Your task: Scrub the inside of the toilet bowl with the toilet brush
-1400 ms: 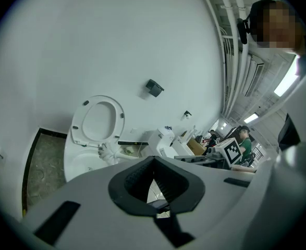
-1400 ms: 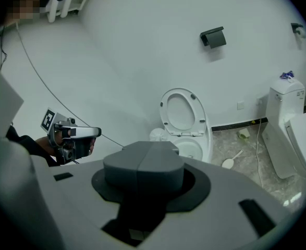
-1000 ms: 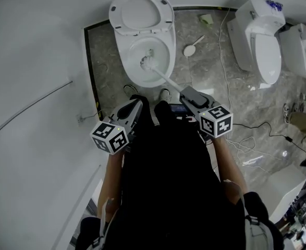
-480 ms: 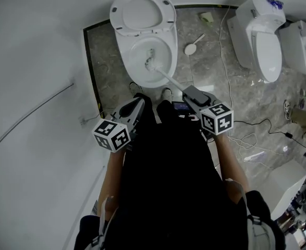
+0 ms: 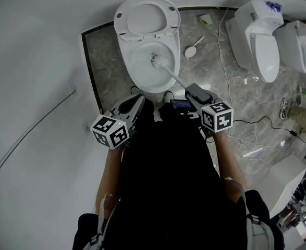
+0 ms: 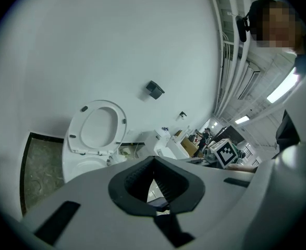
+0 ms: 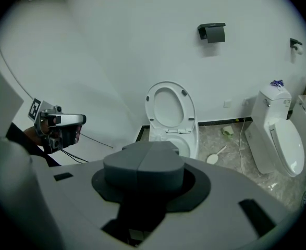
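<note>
A white toilet (image 5: 122,46) stands against the wall with its lid up. It also shows in the left gripper view as the toilet (image 6: 93,134) and in the right gripper view as the toilet (image 7: 171,113). The toilet brush (image 5: 166,71) slants down into the bowl, its bristle head near the bowl's middle. My right gripper (image 5: 191,91) is shut on the far end of its handle; from its own camera the right gripper (image 7: 142,165) hides the brush. My left gripper (image 5: 136,102) hangs near the bowl's front left. The left gripper (image 6: 154,184) is open and holds nothing.
Two more white toilets (image 5: 259,35) (image 5: 296,43) stand to the right. On the marble floor lie a white round-headed tool (image 5: 191,48), a green scrap (image 5: 206,19) and cables (image 5: 246,139). A white wall runs along the left. The person's shoes (image 5: 166,94) touch the toilet's front.
The brush head has shifted slightly toward the back right of the bowl, and the right gripper has edged toward the toilet. The left gripper has hardly moved.
</note>
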Motion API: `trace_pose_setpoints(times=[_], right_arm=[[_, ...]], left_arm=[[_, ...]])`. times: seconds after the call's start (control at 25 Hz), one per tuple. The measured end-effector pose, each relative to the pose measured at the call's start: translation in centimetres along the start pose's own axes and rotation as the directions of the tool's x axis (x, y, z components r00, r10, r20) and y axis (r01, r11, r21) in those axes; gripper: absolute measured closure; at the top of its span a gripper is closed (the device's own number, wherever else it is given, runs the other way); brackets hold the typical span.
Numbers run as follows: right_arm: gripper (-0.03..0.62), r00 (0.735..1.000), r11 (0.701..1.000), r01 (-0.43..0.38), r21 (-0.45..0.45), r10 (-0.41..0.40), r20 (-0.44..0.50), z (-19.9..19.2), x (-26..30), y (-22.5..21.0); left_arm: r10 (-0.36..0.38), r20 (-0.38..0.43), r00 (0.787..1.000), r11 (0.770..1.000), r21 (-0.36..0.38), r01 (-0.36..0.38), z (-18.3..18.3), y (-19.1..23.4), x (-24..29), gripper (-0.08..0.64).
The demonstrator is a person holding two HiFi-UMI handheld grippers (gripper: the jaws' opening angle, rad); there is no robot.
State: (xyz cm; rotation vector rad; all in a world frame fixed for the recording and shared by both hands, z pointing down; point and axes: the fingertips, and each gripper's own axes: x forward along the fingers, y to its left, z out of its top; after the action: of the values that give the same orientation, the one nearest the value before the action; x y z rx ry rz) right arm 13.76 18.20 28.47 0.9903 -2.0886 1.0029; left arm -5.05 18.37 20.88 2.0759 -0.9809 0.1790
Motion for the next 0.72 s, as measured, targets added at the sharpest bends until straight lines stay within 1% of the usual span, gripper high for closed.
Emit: trace_pose_setpoints(times=[0.36,0.52,0.64,0.72], right_arm=[[0.437,0.996,0.997,0.074,0.009,-0.073,-0.044,1.7,4.2,3.2],[0.437,0.992,0.995,0.101,0.010,-0.099,-0.080,1.0,6.5,4.3],[0.437,0.986,0.992,0.125,-0.004,-0.125,-0.113,0.2,7.9,4.7],[0.437,0.984,0.992,0.128,-0.005,-0.127,-0.128,0.0,8.6,5.1]], left_arm=[[-0.038,-0.049,0.998,0.998,0.039,0.040,2.0,5.4,-2.4,0.549],[-0.072,-0.082,0.994,0.996,0.052,0.076,1.9,7.8,-2.9,0.549],[-0.091,-0.072,0.993,0.993,0.072,0.096,2.1,9.1,-3.1,0.549],[-0.083,-0.057,0.995,0.992,0.092,0.088,2.6,9.9,-3.0,0.549]])
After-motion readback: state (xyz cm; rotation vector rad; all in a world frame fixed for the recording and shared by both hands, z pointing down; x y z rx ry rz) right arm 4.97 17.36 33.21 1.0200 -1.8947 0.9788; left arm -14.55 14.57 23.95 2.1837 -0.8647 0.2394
